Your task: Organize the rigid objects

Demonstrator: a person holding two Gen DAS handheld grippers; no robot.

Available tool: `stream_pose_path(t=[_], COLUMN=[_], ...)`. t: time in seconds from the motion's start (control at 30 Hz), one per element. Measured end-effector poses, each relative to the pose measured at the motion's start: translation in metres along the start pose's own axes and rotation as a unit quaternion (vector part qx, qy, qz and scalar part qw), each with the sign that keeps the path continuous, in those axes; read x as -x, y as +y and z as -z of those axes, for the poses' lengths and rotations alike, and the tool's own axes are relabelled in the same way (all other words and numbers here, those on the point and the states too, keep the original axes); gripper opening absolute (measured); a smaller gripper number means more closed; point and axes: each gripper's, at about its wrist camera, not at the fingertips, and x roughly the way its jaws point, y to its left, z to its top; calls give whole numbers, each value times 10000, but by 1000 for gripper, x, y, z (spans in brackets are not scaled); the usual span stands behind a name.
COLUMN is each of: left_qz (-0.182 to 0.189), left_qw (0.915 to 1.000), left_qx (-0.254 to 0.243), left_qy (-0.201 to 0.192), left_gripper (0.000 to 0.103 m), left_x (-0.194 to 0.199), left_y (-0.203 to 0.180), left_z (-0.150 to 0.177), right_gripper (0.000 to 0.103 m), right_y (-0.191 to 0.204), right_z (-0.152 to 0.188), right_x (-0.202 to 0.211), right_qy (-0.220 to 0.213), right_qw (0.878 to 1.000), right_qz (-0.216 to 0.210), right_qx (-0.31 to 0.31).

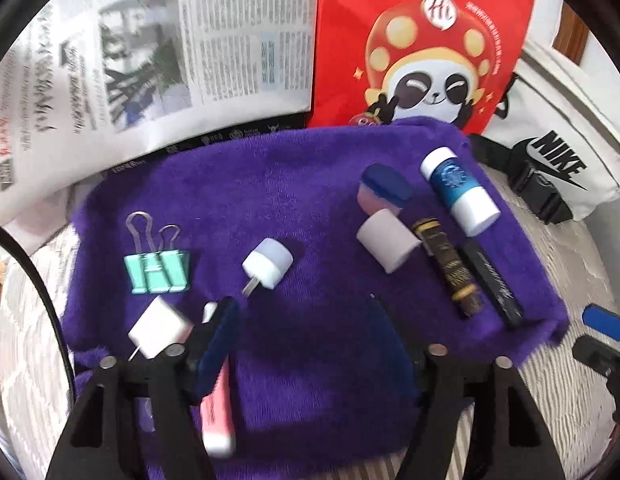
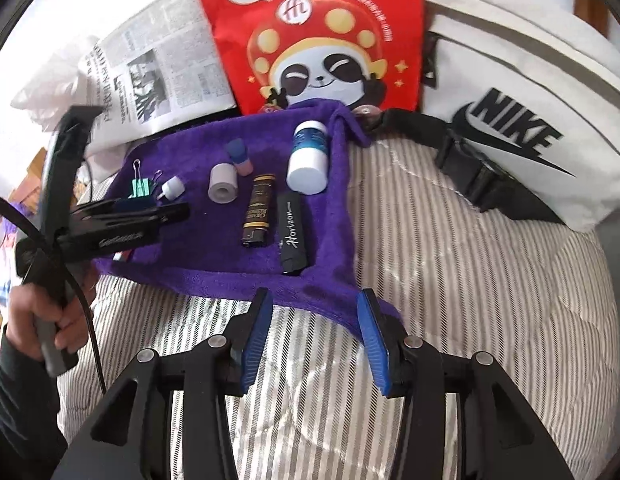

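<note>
While things lie scattered on the towel [image 1: 310, 184], each reads so, left to right:
Clip [image 1: 157, 272]: towel's left; stiff, light; handles point away from camera.
Plug [image 1: 160, 332]: beside clip; hard, smooth; prongs toward near edge.
Eraser [image 1: 218, 412]: towel's near edge, long axis running away from camera, against the left finger pad; light, slightly soft; take across narrow sides.
Left gripper [image 1: 306, 340]: jaws apart, nothing pinched.
Lighters [image 1: 450, 266]: towel's right, side by side, lengthwise toward bottle [image 1: 460, 192]; slippery; grip mid-body.
Right gripper [image 2: 314, 338]: jaws parted, empty, over towel's near corner.
</note>
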Motion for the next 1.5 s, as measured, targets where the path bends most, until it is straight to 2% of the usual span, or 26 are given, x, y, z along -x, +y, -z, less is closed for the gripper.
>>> stream_pose_path(t=[0.2,0.3,0.37,0.47,0.77,0.93,1.17,1.5], left_qz=[-99,-228,-331,-448,-457,-437,-438,-473], left_qw=[9993,9988,9985,9976,9941,9937,9935,9945], left_qx=[205,290,327,388,795,833,851,779], left_qy=[-295,-308,-295,-369,-577,-606,-624,-523], left_gripper=[92,95,100,102,102,102,102,102], left_x=[56,80,94,116,169,189,204,206], left_y=[1,10,11,10,16,17,20,14], left_z=[20,27,35,49,91,107,121,125], right_gripper=[71,82,94,100,101,101,101,101], right_y=[2,11,20,33,67,70,65,65], right_z=[5,9,12,18,44,54,61,67], right_x=[21,29,34,42,79,101,119,133], right_qy=[-107,-92,-68,-119,-126,-183,-220,-271], right_qw=[9995,9993,9995,9992,9973,9960,9957,9948], right_qz=[23,-48,66,350,681,842,899,975], right_qx=[-294,-357,-289,-127,226,228,44,108])
